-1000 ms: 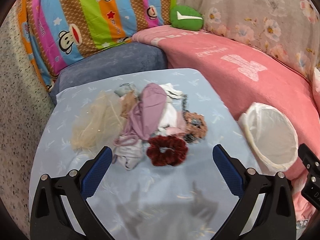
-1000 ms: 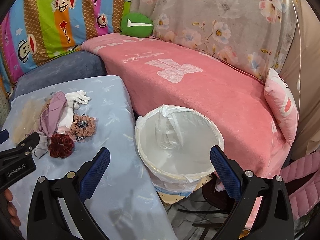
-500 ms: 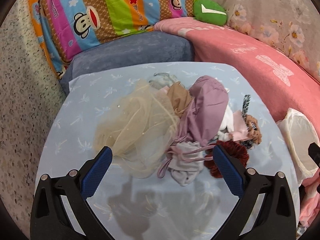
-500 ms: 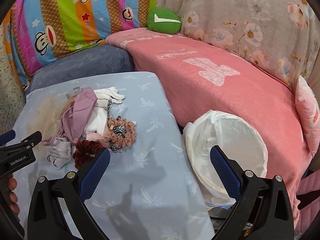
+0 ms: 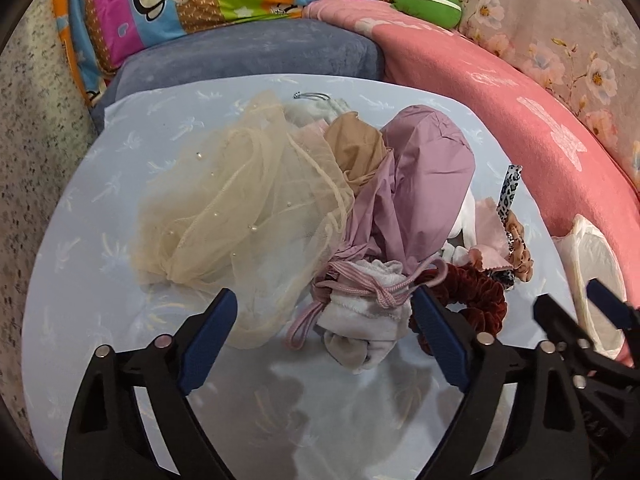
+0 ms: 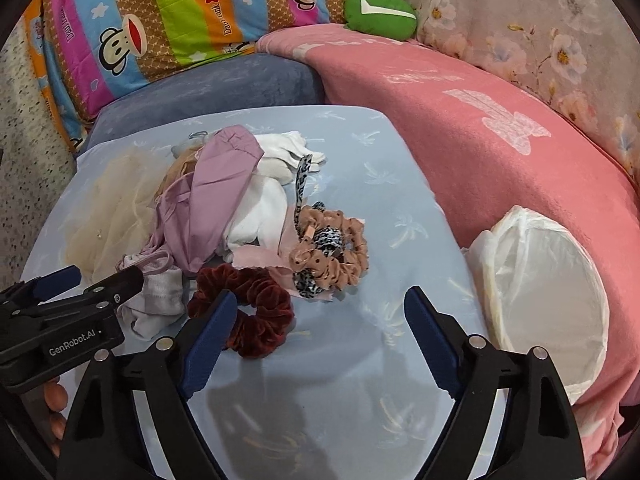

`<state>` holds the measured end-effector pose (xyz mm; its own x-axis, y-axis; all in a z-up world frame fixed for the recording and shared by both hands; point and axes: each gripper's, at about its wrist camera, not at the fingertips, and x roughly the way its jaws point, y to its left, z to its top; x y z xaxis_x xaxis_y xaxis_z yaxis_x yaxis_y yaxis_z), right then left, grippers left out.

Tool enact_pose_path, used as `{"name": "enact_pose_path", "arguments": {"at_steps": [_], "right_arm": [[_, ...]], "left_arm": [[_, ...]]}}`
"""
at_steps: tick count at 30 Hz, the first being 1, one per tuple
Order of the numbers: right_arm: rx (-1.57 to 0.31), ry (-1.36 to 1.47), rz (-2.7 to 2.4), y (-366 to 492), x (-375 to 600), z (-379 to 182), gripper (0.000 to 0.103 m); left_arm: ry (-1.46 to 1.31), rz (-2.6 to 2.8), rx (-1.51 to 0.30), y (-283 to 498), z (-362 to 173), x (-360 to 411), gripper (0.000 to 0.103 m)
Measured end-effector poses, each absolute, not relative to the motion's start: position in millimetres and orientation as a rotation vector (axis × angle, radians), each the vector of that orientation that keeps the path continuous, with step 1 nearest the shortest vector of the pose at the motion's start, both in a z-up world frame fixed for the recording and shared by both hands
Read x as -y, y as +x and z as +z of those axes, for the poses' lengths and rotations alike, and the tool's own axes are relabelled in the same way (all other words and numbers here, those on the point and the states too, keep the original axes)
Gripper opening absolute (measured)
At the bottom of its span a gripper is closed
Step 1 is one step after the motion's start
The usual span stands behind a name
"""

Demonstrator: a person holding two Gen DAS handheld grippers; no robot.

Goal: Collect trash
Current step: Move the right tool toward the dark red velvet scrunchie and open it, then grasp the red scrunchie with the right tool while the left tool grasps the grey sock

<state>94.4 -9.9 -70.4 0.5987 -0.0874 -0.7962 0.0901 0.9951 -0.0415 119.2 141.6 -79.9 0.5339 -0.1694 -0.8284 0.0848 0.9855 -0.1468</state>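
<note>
A heap of fabric scraps lies on the light blue table (image 5: pixel 100 240): cream tulle (image 5: pixel 240 216), a mauve cloth (image 5: pixel 420 188), a grey-white drawstring pouch (image 5: pixel 364 316), a dark red scrunchie (image 6: pixel 248 308), a tan dotted scrunchie (image 6: pixel 336 252) and white cloth (image 6: pixel 260 208). My left gripper (image 5: pixel 324 340) is open, its jaws either side of the pouch, close above the table. My right gripper (image 6: pixel 316 336) is open, just in front of the red scrunchie. A white-lined bin (image 6: pixel 548 288) stands to the right of the table.
A pink-covered sofa (image 6: pixel 460 120) curves behind and right of the table. A grey-blue cushion (image 6: pixel 200 92), a striped monkey-print cover (image 6: pixel 160 12) and a green pillow (image 6: pixel 380 12) sit at the back. Speckled floor (image 5: pixel 36 140) is at left.
Both grippers have moved left and closer to the heap. The left one now frames the pouch; the right one has swung from the bin toward the scrunchies. Both stay open.
</note>
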Motion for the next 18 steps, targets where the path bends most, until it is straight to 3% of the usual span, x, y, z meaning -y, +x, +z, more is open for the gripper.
{"name": "enact_pose_path", "arguments": {"at_steps": [5, 8, 12, 18], "right_arm": [[-0.96, 0.011, -0.07, 104, 2, -88, 0.066], [-1.0, 0.04, -0.049, 111, -1, -102, 0.052], [-1.066, 0.094, 0.002, 115, -2, -123, 0.016], [-1.033, 0.096, 0.009, 99, 2, -108, 0.012]], "left_arm": [[-0.084, -0.153, -0.971, 115, -76, -152, 0.084], [-0.083, -0.151, -0.979, 113, -80, -158, 0.085], [-0.09, -0.167, -1.013, 111, -89, -156, 0.088], [-0.099, -0.215, -1.057, 104, -100, -146, 0.088]]}}
